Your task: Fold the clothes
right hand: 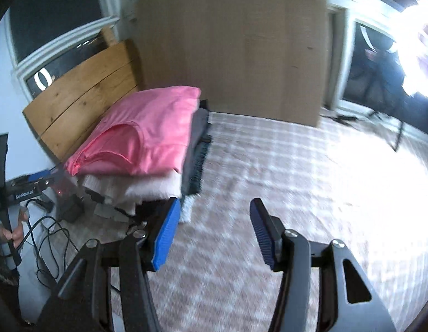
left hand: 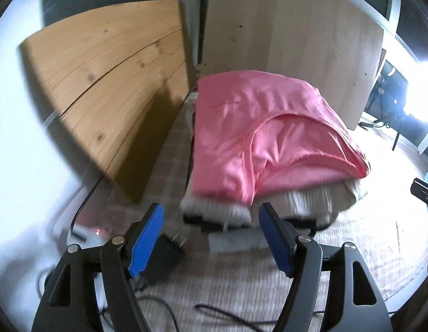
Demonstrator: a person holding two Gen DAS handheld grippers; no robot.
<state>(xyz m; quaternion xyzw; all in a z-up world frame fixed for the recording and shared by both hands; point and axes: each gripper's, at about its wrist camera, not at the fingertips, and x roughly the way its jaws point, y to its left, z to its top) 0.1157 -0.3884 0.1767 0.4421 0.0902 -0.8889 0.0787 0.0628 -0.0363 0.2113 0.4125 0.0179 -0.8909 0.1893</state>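
Observation:
A folded pink garment [left hand: 255, 127] lies on top of a stack of folded clothes, over a white ribbed one [left hand: 297, 202]. In the right wrist view the pink garment [right hand: 142, 135] tops the same stack, with a cream one [right hand: 147, 188] under it and dark grey ones [right hand: 198, 144] beside. My left gripper [left hand: 211, 215] is open and empty, just short of the stack's near edge. My right gripper [right hand: 214, 210] is open and empty over the checked cover, to the right of the stack.
A wooden headboard [left hand: 103, 88] stands left of the stack; a light wooden panel [right hand: 236, 55] stands behind it. The pink checked bed cover [right hand: 310, 182] spreads to the right. Black cables [right hand: 48, 238] and a power adapter [right hand: 71, 207] lie at the left. A bright lamp [right hand: 418, 47] glares at the right.

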